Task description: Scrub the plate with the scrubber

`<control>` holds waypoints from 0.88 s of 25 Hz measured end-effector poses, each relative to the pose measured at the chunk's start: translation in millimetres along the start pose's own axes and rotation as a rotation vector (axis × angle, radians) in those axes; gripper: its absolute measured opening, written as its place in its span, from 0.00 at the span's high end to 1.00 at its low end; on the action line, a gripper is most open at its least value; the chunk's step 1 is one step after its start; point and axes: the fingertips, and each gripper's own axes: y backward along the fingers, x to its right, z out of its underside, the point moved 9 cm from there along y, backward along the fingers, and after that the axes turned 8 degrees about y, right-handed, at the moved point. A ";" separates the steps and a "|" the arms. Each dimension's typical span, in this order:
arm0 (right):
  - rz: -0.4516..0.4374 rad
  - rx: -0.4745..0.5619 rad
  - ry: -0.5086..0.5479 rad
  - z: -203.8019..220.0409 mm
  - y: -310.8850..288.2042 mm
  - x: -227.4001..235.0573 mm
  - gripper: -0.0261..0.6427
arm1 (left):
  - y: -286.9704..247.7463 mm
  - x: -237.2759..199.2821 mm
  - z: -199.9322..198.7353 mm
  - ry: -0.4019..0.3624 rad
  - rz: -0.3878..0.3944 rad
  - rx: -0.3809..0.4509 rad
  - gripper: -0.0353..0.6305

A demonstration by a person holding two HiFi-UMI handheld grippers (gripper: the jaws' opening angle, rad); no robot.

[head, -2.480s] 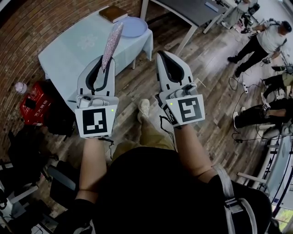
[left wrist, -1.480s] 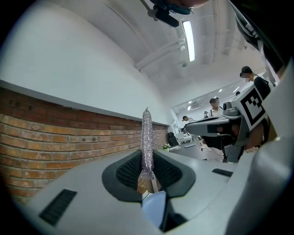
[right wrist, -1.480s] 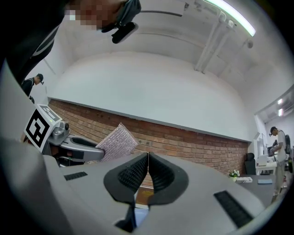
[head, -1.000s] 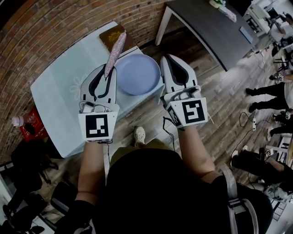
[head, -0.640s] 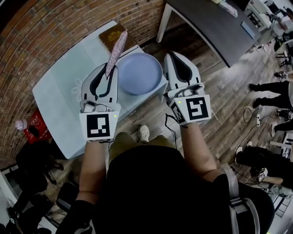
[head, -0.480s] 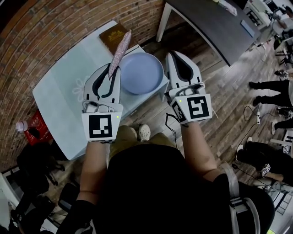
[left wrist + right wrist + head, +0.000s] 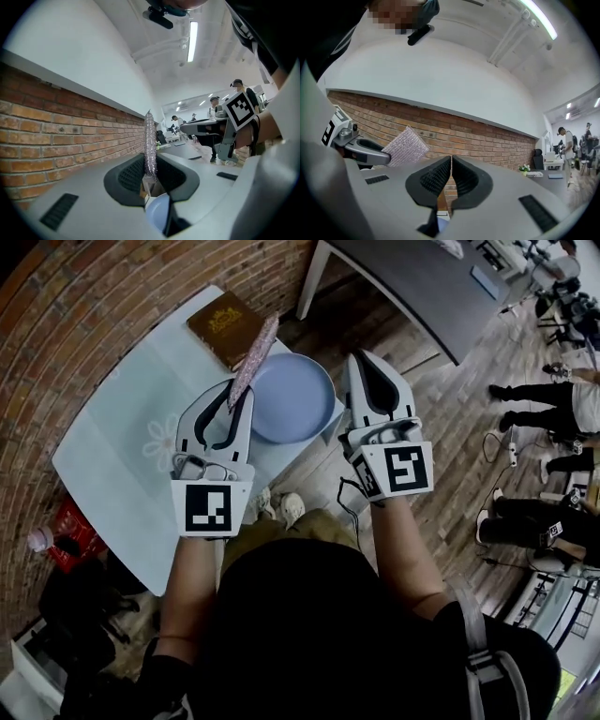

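Left gripper (image 7: 234, 395): clamped on the lower end of the scrubber (image 7: 253, 354), whose long axis runs straight out beyond my jaws, away from me. Right gripper (image 7: 364, 362): jaws together, nothing between them. The plate (image 7: 295, 401) lies flat at the near corner of the table (image 7: 131, 427), between my two grippers, just right of my left jaws and below them. The scrubber's free end passes the plate's left rim toward the book (image 7: 223, 326), apparently clear of the plate. Judgement: I must tip the scrubber down and rightward to make contact.
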 end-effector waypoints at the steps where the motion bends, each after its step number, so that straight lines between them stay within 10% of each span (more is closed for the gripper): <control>1: 0.023 -0.017 -0.003 3.5 -0.9 -2.5 0.91 | -1.1 -4.6 5.0 0.025 0.017 -0.001 0.83; 12: 0.085 -0.200 -0.066 64.8 1.5 -8.2 0.91 | -26.0 -13.2 57.4 -0.058 0.196 -0.129 0.83; 22: 0.011 -0.399 -0.153 154.8 3.0 8.9 0.89 | -61.8 28.3 108.3 0.014 0.318 -0.270 0.83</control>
